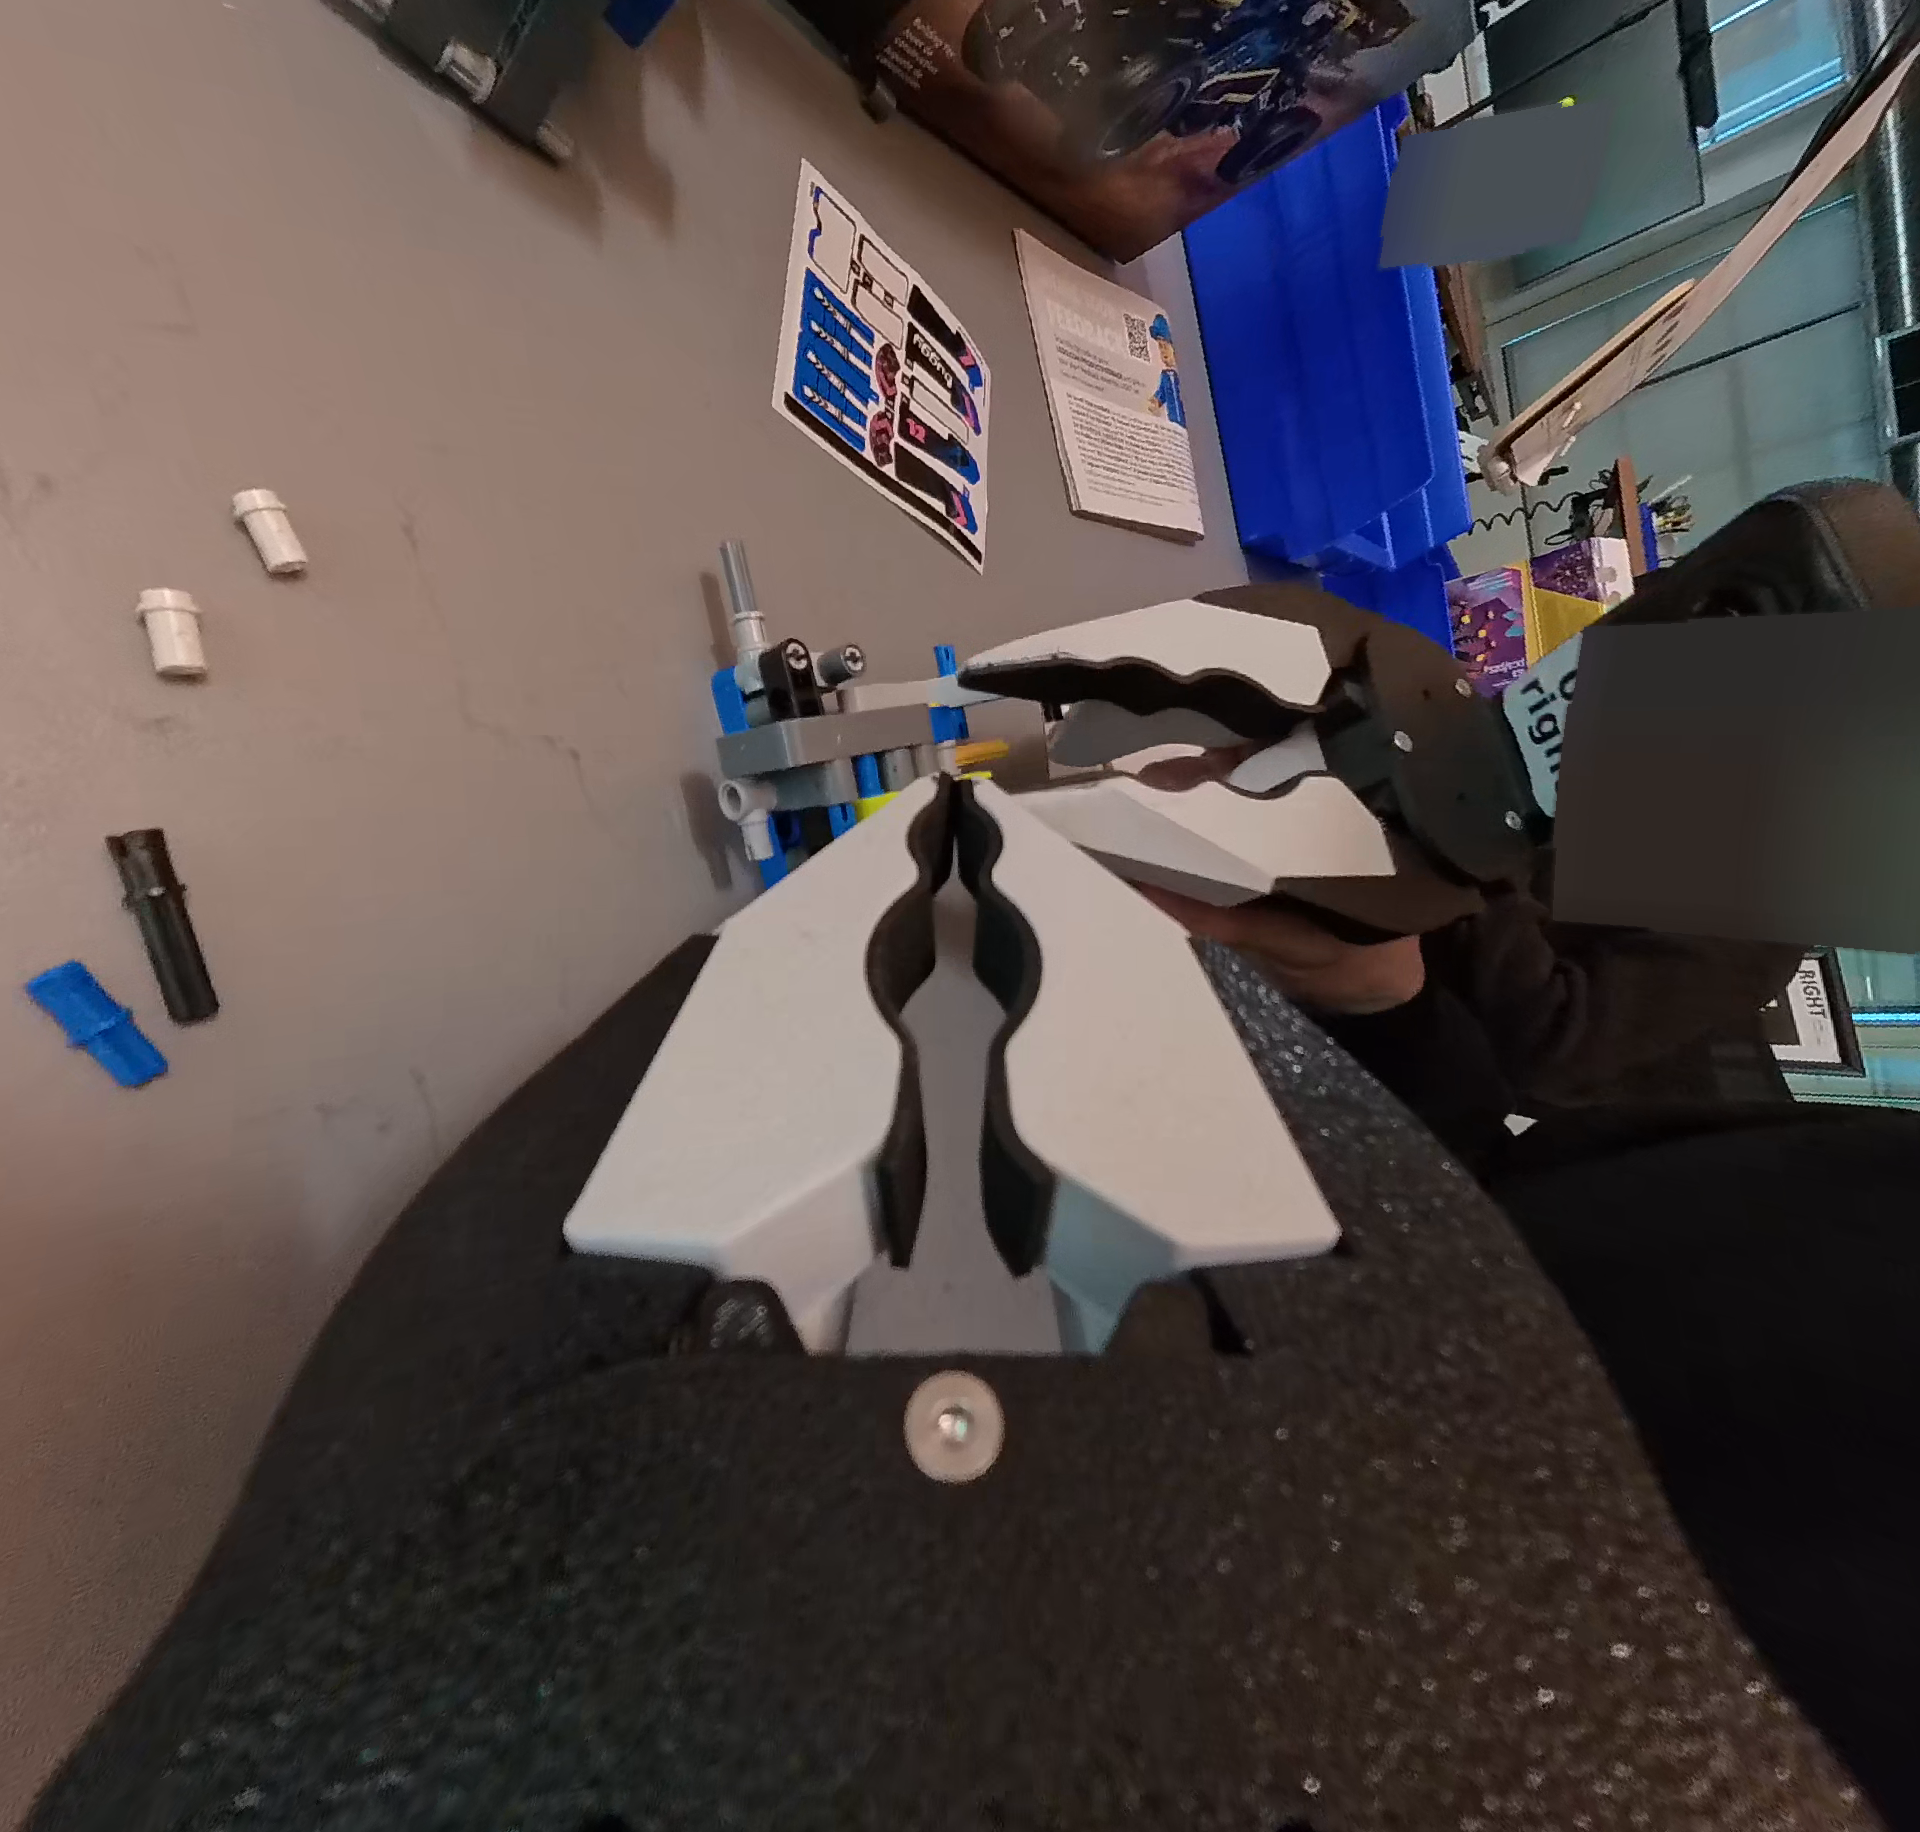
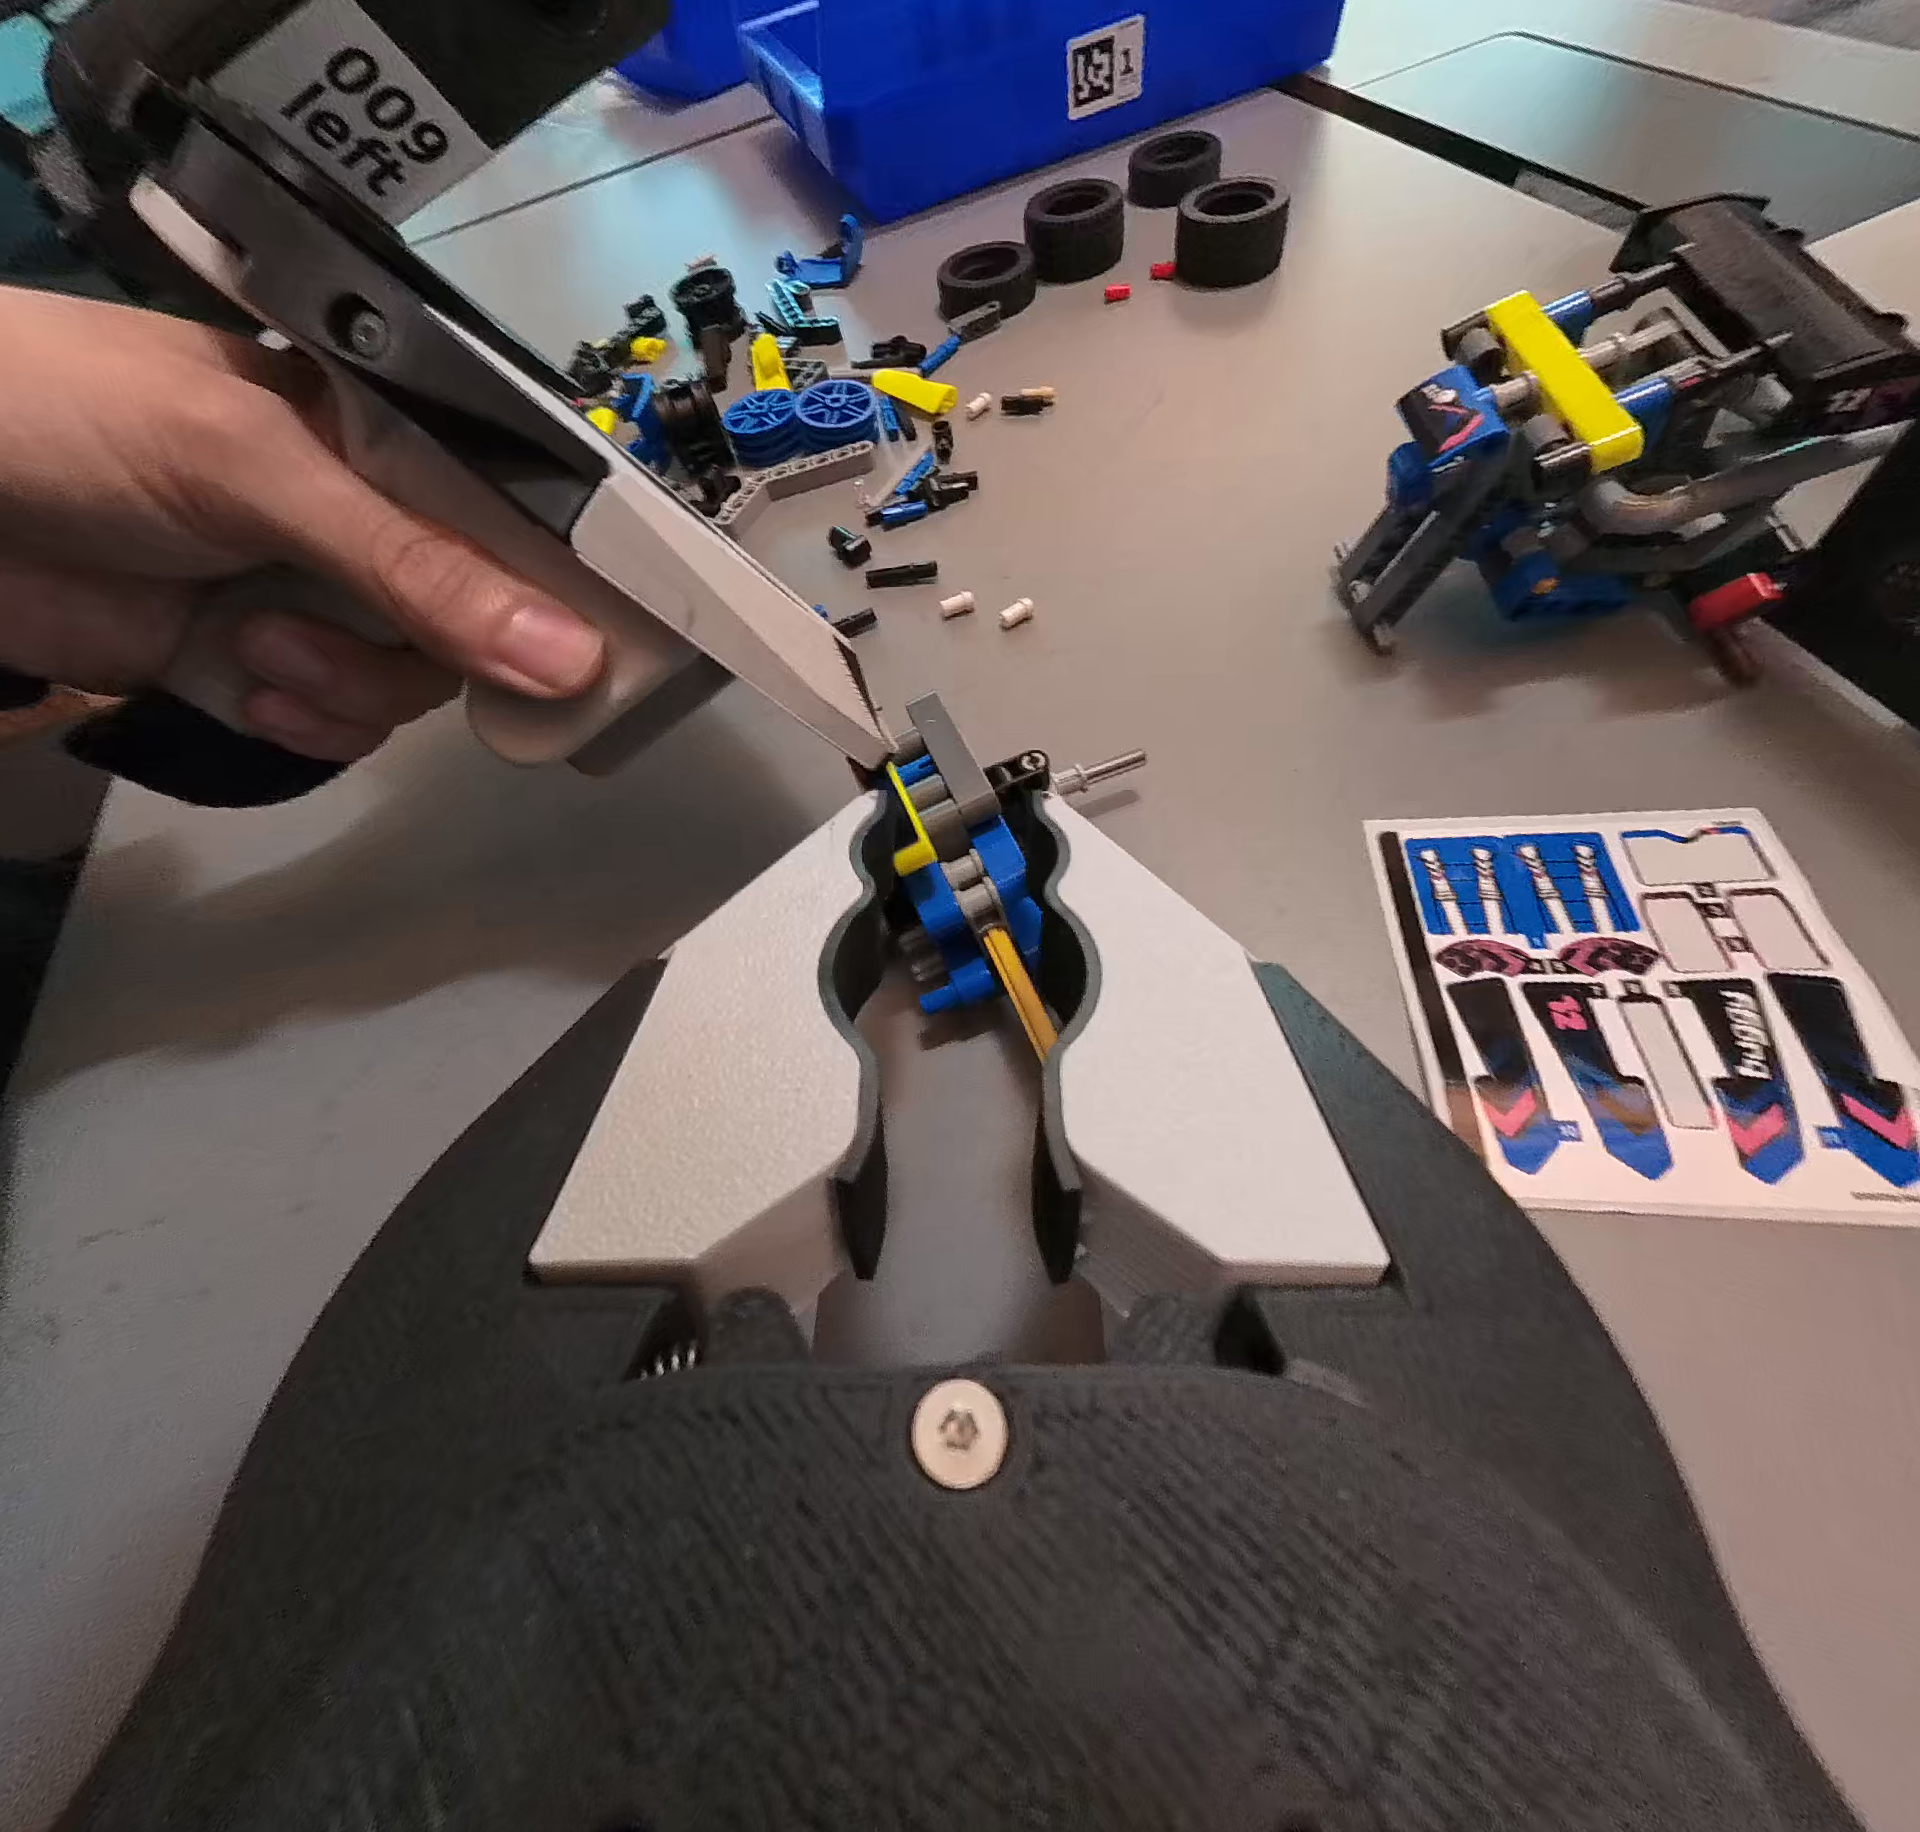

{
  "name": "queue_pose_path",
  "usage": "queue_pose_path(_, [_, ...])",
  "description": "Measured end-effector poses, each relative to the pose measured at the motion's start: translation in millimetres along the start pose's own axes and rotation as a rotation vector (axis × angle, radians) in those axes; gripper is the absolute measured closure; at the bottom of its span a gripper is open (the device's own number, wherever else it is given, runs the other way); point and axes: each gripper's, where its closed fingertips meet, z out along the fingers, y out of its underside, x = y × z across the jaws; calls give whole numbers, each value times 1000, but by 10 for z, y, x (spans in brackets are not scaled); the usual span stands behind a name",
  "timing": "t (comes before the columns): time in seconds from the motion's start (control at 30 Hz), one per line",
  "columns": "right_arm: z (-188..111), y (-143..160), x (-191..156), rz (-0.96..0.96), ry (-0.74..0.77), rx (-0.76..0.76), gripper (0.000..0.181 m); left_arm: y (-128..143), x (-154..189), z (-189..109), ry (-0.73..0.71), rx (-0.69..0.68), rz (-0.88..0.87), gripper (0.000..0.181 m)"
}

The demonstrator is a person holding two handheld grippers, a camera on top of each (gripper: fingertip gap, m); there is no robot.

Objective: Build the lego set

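Note:
A small blue, grey and yellow lego assembly [image 2: 971,889] sits between the fingers of my right gripper [image 2: 961,816], which is shut on it just above the grey table [image 2: 1226,639]. A yellow axle and a grey pin stick out of it. My left gripper [image 2: 871,743] comes in from the upper left, shut, with its tips against the assembly's top by the yellow piece. In the left wrist view the left gripper [image 1: 951,785] has its tips closed at the assembly [image 1: 821,733]. Nothing shows between them. The right gripper [image 1: 987,733] holds the assembly from the right.
A sticker sheet [image 2: 1652,1013] lies to the right, a partly built blue car chassis [image 2: 1621,473] at the far right. Tyres [image 2: 1075,224], a pile of loose parts [image 2: 748,411] and a blue bin [image 2: 987,47] are behind. White pins [image 1: 268,532] and a black pin [image 1: 161,925] lie left. Less than 4 cm separates the two grippers' tips. The black pin [image 1: 161,925] is about 11 centimeters from my left fingertips.

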Motion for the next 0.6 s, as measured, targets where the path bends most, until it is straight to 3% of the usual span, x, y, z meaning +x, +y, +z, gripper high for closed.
queue_pose_path(0.6, [4,37,40,148,-27,-8,160,-16,4,23,-43,5,75,181])
